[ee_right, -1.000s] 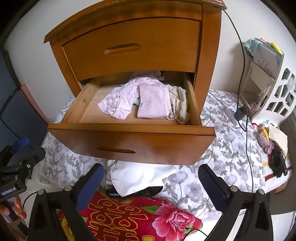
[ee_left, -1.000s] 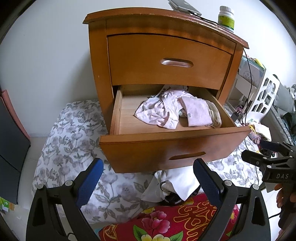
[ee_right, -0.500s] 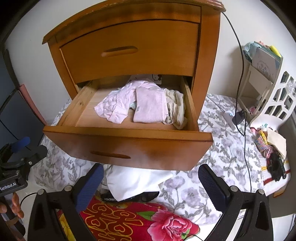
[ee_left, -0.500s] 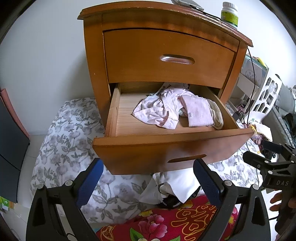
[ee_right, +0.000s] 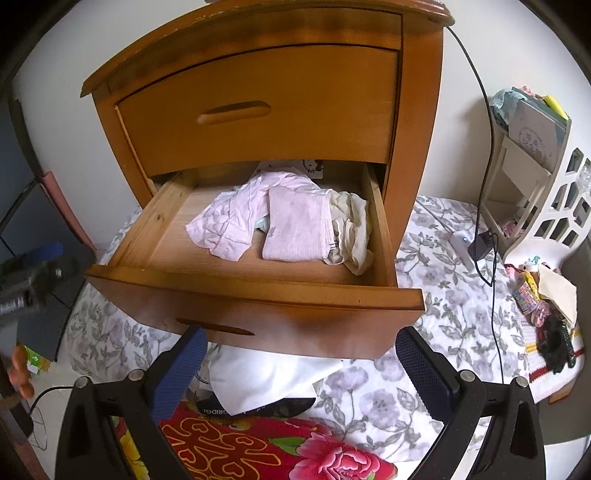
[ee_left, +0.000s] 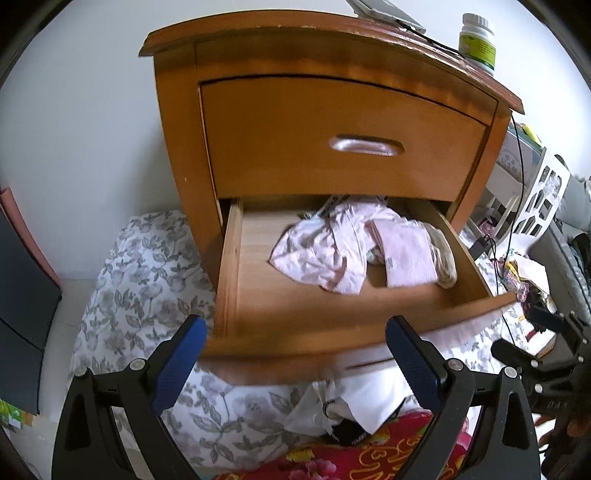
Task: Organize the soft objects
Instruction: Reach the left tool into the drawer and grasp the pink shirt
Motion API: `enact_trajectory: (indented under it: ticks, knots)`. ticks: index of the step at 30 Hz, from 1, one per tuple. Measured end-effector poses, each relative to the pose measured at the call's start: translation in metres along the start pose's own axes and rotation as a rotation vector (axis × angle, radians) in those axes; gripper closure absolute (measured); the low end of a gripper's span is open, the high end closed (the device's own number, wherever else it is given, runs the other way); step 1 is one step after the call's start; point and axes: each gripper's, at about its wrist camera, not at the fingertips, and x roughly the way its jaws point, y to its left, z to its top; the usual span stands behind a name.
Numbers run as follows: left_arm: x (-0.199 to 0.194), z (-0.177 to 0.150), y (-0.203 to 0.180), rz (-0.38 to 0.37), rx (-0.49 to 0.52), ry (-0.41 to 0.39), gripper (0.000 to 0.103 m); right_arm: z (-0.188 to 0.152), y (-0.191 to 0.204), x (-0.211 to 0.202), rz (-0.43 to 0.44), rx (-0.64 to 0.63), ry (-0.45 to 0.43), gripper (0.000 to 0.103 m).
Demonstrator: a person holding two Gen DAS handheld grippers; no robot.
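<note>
The left gripper (ee_left: 295,363) and right gripper (ee_right: 299,369) are both spread wide and empty, before the open lower drawer (ee_right: 258,295). The pink clothes (ee_right: 258,221) lie ahead, toward the drawer's right rear corner, nearer the right gripper.

**Around the wooden nightstand**

The nightstand (ee_left: 332,155) stands against a pale wall, its upper drawer (ee_right: 258,110) closed. On its top, toward the right corner, sits a white bottle with a green label (ee_left: 477,40), beside a flat grey device (only partly visible) (ee_left: 388,14). A black cable (ee_right: 484,122) hangs down the nightstand's right side. Further right of the nightstand stands a white cut-out rack (ee_right: 554,199) holding papers. Left of the nightstand leans a dark panel (ee_left: 22,295).
</note>
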Motion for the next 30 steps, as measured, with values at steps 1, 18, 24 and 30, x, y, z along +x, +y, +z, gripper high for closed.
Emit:
enact_trajectory:
  ticks: [1,18,24,30]
  knots:
    - [0.003,0.005,0.0,0.0,0.008,0.0,0.005,0.001,-0.002,0.002,0.006,0.012,-0.002,0.0]
    - [0.091,0.065,-0.016,-0.076,0.045,0.188,0.005,0.018,-0.015,0.004,0.0,0.022,-0.062,0.0]
    - [0.132,0.073,-0.024,-0.082,0.035,0.293,0.006,0.017,-0.015,0.008,0.0,0.001,-0.048,0.0]
    - [0.172,0.075,-0.03,-0.065,0.039,0.398,0.011,0.017,-0.02,0.013,-0.004,0.008,-0.037,0.0]
